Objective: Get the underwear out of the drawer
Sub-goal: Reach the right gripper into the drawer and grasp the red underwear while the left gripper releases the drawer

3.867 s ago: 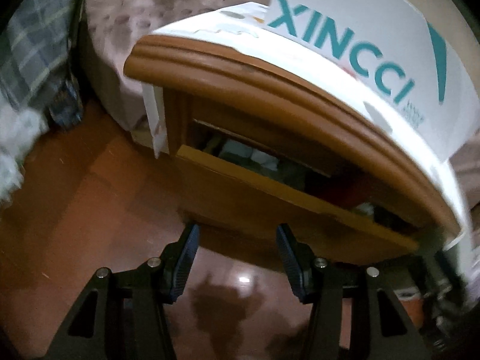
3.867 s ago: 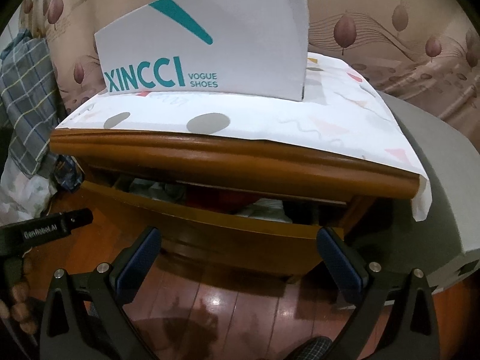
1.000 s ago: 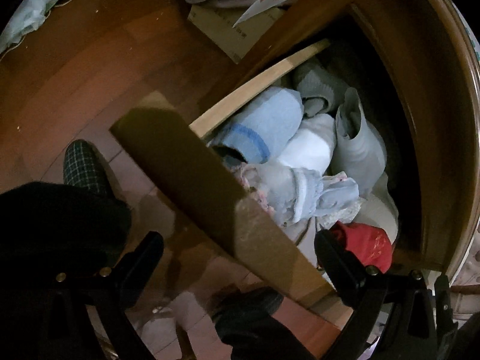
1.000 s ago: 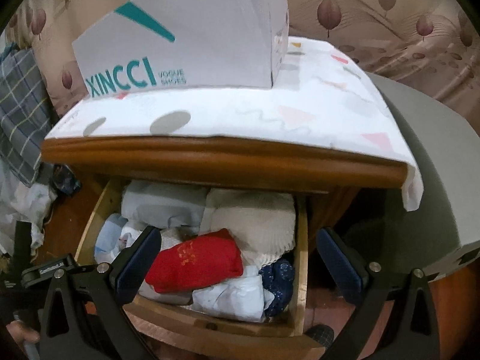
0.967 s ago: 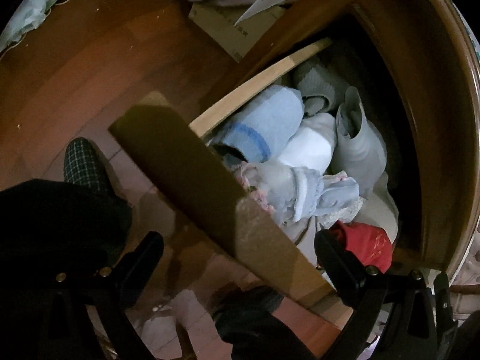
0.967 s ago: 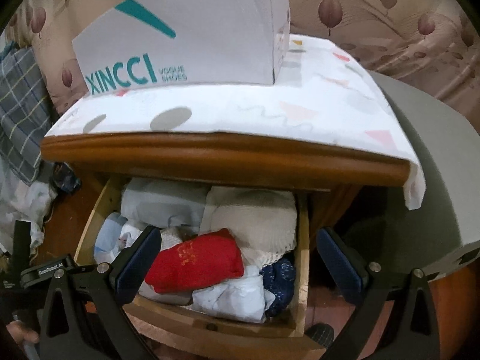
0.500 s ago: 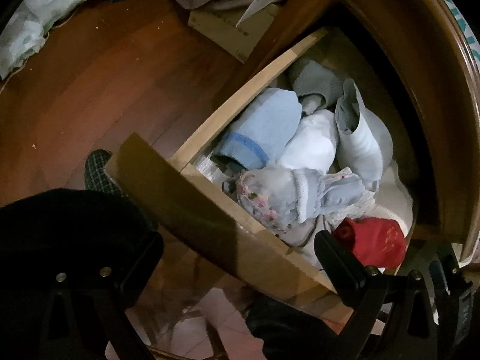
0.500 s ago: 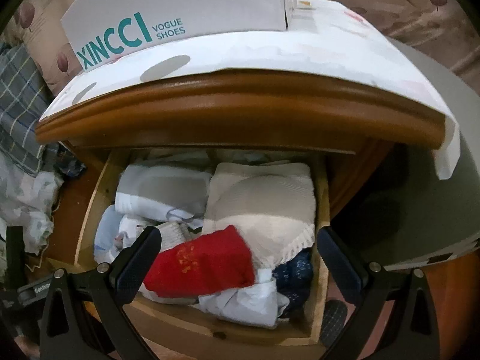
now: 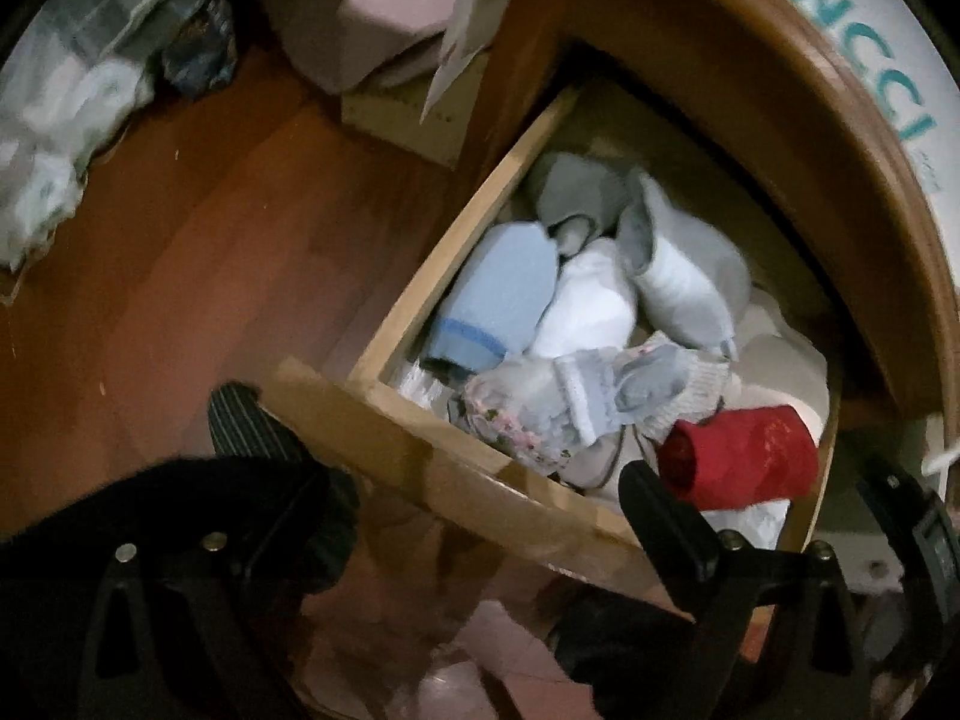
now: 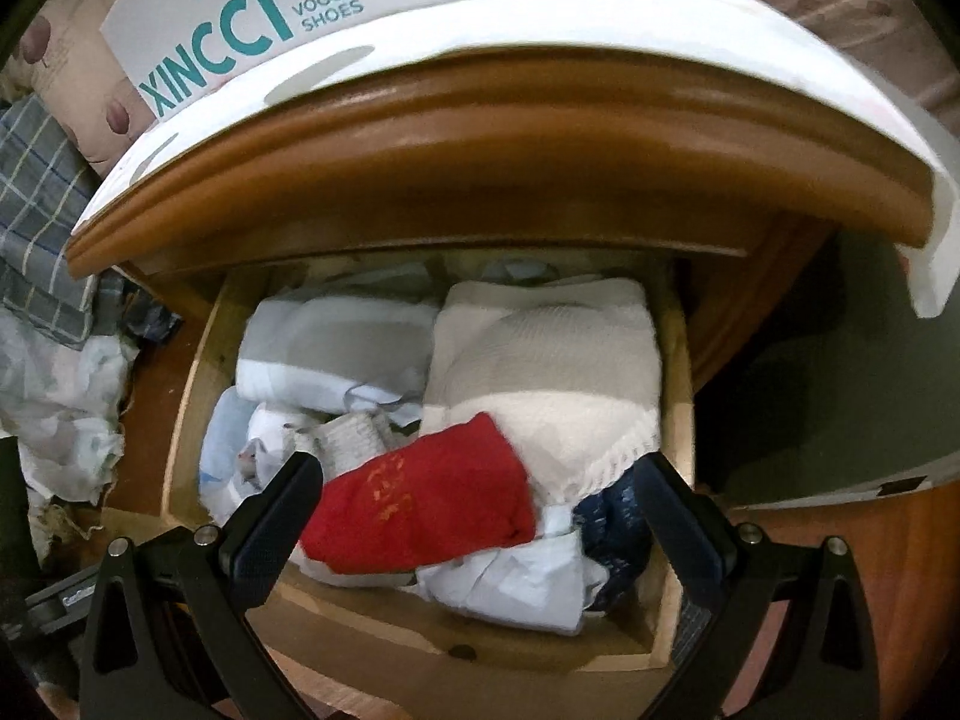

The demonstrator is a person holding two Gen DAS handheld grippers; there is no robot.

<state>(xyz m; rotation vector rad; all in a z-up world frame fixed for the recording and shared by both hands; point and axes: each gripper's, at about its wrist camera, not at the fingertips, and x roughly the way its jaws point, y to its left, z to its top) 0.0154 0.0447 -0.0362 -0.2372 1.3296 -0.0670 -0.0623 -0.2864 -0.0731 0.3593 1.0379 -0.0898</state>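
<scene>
- Drawer (image 10: 672, 648) of the wooden nightstand (image 10: 480, 168) stands pulled out, packed with folded clothes.
- Red underwear (image 10: 420, 510) lies on top near its front edge.
- My right gripper (image 10: 480, 516) hovers spread wide over that red piece, touching nothing.
- My left gripper (image 9: 480, 534) is spread wide too, empty, above the drawer's front board.

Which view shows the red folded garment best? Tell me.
The right wrist view: the red folded garment lies whole and central between the open right gripper fingers. The left wrist view shows it small, at the drawer's far corner, partly behind a finger.
</scene>
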